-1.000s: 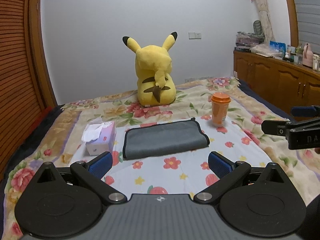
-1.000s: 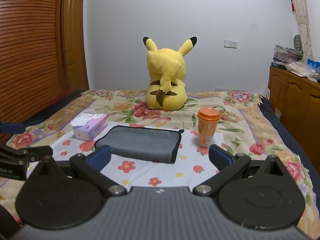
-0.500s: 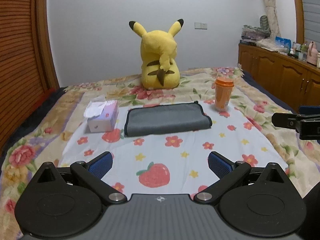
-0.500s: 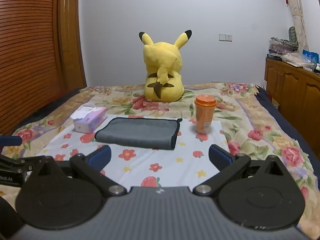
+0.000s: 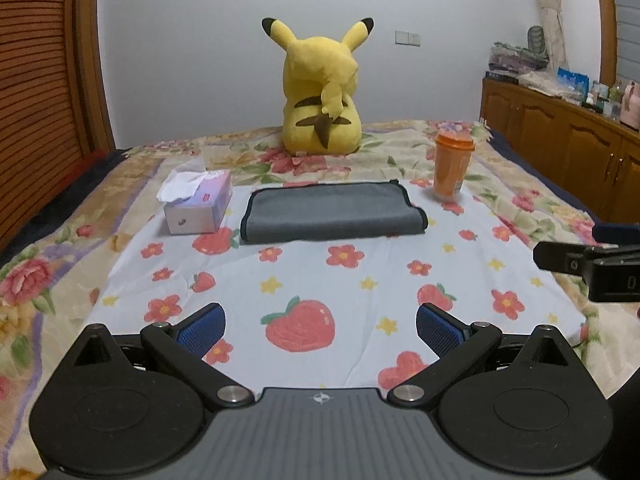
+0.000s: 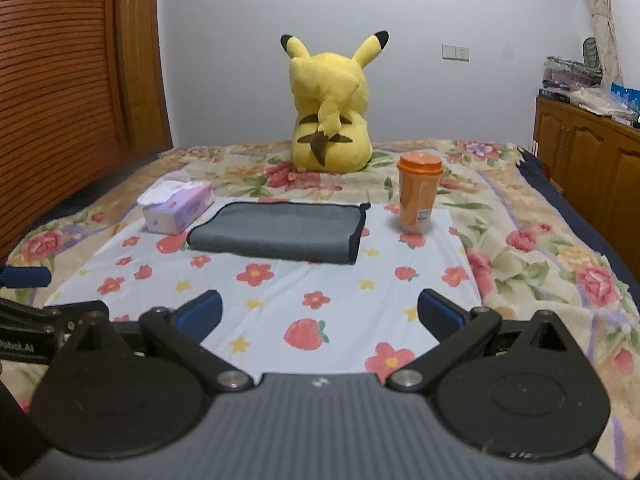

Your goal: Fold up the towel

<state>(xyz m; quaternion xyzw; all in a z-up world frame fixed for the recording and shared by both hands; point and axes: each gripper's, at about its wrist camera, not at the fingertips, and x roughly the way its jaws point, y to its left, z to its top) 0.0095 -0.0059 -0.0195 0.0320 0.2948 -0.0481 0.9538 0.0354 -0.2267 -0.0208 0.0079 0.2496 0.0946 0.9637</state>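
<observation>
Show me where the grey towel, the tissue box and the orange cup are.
grey towel (image 5: 332,211), left wrist view, middle of its folded top face.
tissue box (image 5: 200,213), left wrist view, its front side panel.
orange cup (image 6: 418,200), right wrist view, its body below the lid.

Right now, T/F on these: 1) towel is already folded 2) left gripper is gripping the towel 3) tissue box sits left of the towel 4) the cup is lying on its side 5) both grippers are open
1) True. The grey towel lies folded flat on the white floral cloth.
2) False. The left gripper is open, holds nothing and is short of the towel.
3) True. The tissue box sits just left of it.
4) False. The orange cup stands upright, lid on, right of the towel.
5) True. The right gripper is open too, and empty.
</observation>
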